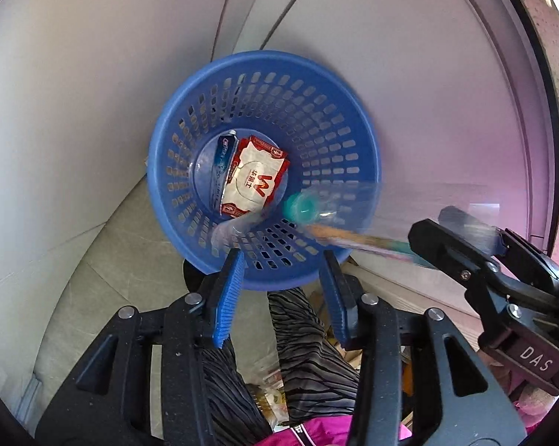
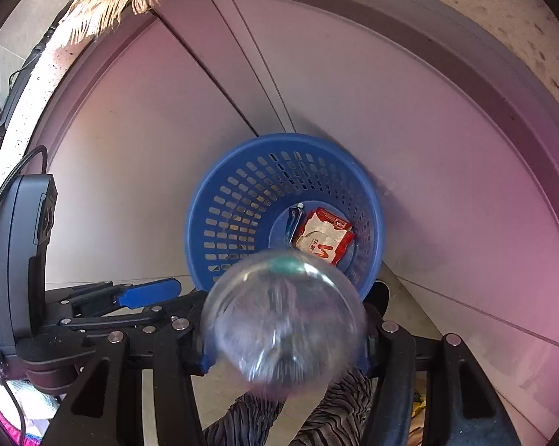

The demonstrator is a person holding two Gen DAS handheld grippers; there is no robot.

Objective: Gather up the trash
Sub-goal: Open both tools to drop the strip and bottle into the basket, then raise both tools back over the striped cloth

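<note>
**Bottle over the blue basket**

A round blue plastic basket with holes in its sides [image 1: 264,163] sits on the pale floor [image 1: 138,260], close to big white cupboard doors [image 1: 93,93]. At the bottom of the basket lie two bits of trash side by side and touching — a flat red and white wrapper [image 1: 255,180] and a blue toothpaste tube [image 1: 223,167].

The right tongs [image 2: 285,345] are pinching a clear plastic bottle with a green cap [image 2: 283,319]. The bottle fills the gap between the two blue pads, and it looks blurry. Its cap end points down at the basket, just over the near rim, so the bottle is not in the basket yet.

The left tongs [image 1: 279,290] are spread apart with nothing between them. Their blue ribbed fingers [image 1: 227,297] hang just over the near edge of the basket. They do not seem to touch it, but that is hard to tell.

Under both tongs you can see legs in grey striped trousers [image 1: 301,353] and a bit of bright pink cloth [image 1: 316,431].
</note>
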